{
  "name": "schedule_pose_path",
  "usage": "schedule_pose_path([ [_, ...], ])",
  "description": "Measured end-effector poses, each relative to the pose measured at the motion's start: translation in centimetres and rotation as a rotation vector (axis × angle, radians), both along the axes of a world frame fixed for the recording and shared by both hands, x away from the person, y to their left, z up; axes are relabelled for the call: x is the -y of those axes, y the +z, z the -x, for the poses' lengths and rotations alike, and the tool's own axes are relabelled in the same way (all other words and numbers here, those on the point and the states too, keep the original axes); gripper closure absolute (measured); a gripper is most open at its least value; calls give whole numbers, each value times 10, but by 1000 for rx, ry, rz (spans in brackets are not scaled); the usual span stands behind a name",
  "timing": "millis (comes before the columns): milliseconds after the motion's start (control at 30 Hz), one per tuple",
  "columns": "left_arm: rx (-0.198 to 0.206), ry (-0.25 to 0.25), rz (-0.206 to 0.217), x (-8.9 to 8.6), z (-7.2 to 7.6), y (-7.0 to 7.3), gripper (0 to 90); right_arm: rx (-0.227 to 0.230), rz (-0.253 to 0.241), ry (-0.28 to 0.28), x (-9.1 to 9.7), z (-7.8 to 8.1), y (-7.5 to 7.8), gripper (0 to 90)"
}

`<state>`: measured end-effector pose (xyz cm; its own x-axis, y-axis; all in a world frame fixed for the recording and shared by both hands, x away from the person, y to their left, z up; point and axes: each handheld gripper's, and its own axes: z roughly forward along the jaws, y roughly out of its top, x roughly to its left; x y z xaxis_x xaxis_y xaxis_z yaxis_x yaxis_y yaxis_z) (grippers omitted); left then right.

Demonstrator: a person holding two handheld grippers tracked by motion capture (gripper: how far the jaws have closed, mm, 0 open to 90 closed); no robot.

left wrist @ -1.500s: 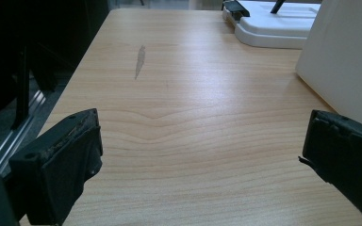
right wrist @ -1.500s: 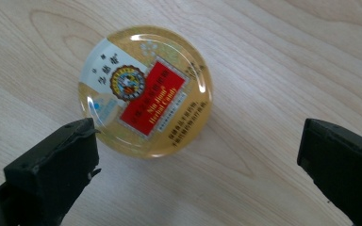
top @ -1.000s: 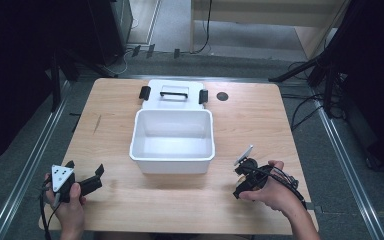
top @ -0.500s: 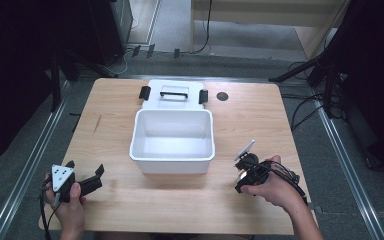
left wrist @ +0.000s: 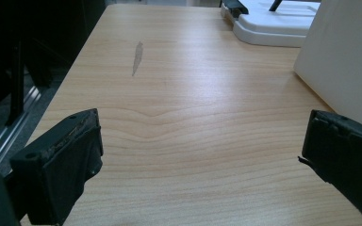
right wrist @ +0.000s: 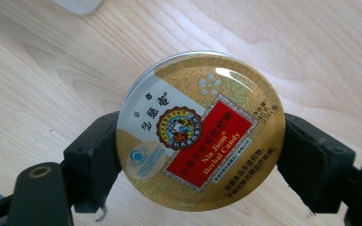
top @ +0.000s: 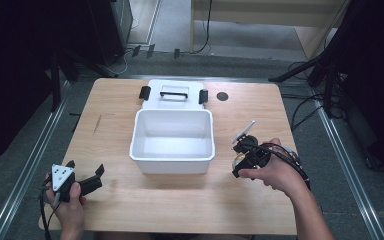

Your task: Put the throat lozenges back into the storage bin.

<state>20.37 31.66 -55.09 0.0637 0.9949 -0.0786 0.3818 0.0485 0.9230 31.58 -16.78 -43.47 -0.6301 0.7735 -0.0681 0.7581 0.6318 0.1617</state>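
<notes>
The right claw (right wrist: 200,136) is closed on a round candy tin (right wrist: 201,129), one black jaw bearing on each opposite edge of its rim, the printed gold-and-red lid facing the claw's camera. In the high view the right claw (top: 240,159) sits low over the desk (top: 280,115), and the tin (top: 238,160) shows as a small pale disc at its tip; whether the tin rests on the wood or is just clear of it cannot be read from that view.

The step in hand appears to be carrying the tin to the white bin (top: 173,141), which stands just beside the claw on its inward side, open and empty. To do this well:

- Hold the grip constant. The contact is on a thin curved rim, so any slackening lets the tin pivot or slip.
- Lift straight up first, until the tin is above the bin's near wall.
- Travel sideways over the rim, then lower the tin inside before releasing, so it does not drop and bounce.

Beyond the bin, on the side away from the person, lies its white lid (top: 174,93) with black latches and handle; it is clear of the path.

The left claw (top: 82,179) rests well apart, at the desk's near corner, jaws spread wide and holding nothing. In the left gripper view the left claw (left wrist: 202,155) frames bare wood, with the bin wall (left wrist: 346,61) ahead of one jaw. Leave it parked.
</notes>
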Motion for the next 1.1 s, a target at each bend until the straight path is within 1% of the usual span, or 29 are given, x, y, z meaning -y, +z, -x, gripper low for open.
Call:
schedule_pose_path([
  [233,-1,-3,0,0,0,0,0,2,-13,0,-7,-11,21,206],
  [367,-1,-1,-1,0,0,0,0,10,-15,23,-10,-16,32,206],
  [400,0,-2,0,0,0,0,0,14,-11,21,-13,-18,37,205],
  [433,0,-1,-1,0,0,0,0,18,-16,22,-14,-18,39,205],
  [467,0,-2,-1,0,0,0,0,25,-13,37,-16,-20,43,206],
  [500,0,-2,-1,0,-1,0,0,25,-11,32,-18,-20,45,205],
  [733,1,-4,0,0,-1,0,0,65,-7,69,-33,-29,64,205],
  [833,1,-4,2,0,-1,0,0,72,-6,78,-37,-30,68,205],
  [867,0,-4,3,0,-1,0,0,78,-5,89,-45,-32,73,205],
  [1100,-1,-6,4,0,-1,0,0,94,-13,119,-64,-38,80,205],
])
